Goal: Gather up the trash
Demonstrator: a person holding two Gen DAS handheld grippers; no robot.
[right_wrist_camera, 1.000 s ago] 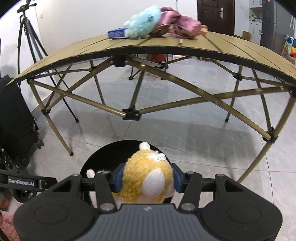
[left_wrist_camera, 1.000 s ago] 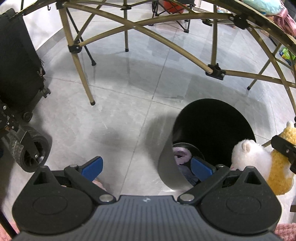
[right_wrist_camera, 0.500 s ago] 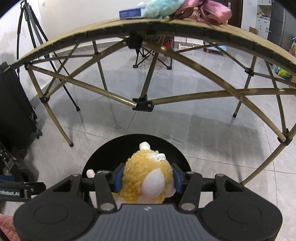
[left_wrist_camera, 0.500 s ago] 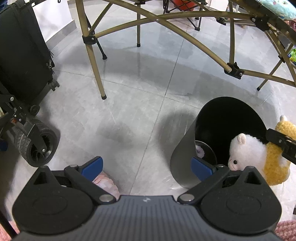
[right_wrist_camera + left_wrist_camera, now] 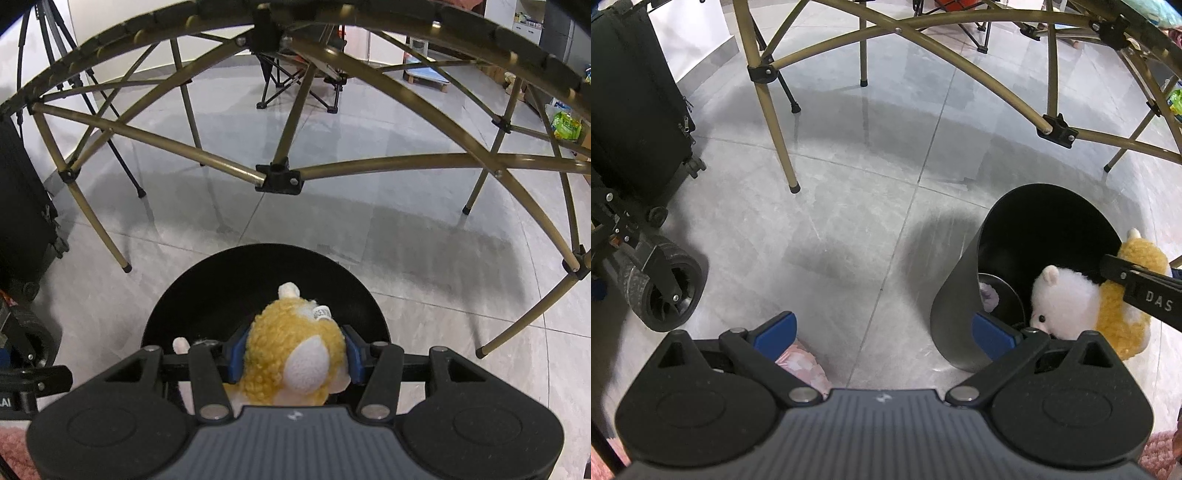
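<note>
One plush toy (image 5: 295, 354) | light, soft, squashy | right gripper (image 5: 293, 356) jaws clamped across its woolly body, over bin (image 5: 964, 306) | left gripper (image 5: 882, 330) jaws apart, empty

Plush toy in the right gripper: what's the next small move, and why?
Probably lower it a little further, then open. The right gripper is clamped on the yellow and white plush toy, which hangs head-down at the mouth of the black bin, mostly above the rim. The left gripper is open and clear of it.
</note>
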